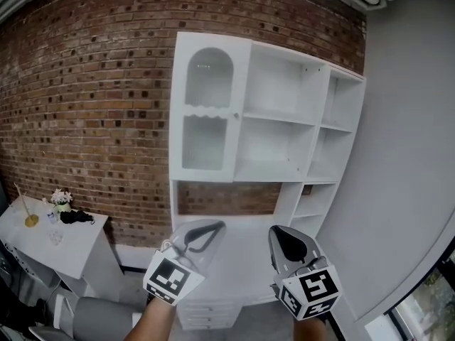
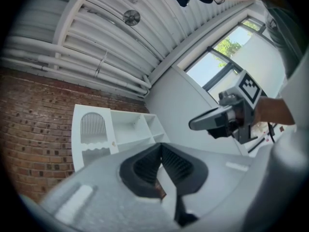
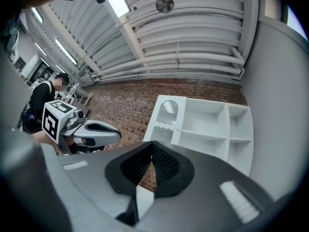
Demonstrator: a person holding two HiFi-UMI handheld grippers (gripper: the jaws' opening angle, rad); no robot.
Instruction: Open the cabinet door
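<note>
A tall white cabinet [image 1: 284, 130] stands against the brick wall. Its one door [image 1: 207, 112], at the upper left, has an arched pane and a small knob [image 1: 237, 115], and it is closed. My left gripper [image 1: 213, 227] and right gripper [image 1: 279, 234] hover side by side below the door, well short of it, both shut and holding nothing. In the left gripper view the jaws [image 2: 160, 148] meet, with the door [image 2: 91, 129] far ahead and the right gripper [image 2: 194, 124] alongside. The right gripper view shows its jaws [image 3: 152, 145] together below the door [image 3: 167, 116].
Open shelves [image 1: 281, 119] fill the cabinet's right side, and drawers [image 1: 210, 311] sit below. A small white table [image 1: 64, 236] with flowers and a black item stands at the left. A grey wall [image 1: 405, 162] rises on the right. A person [image 3: 43, 95] stands far behind.
</note>
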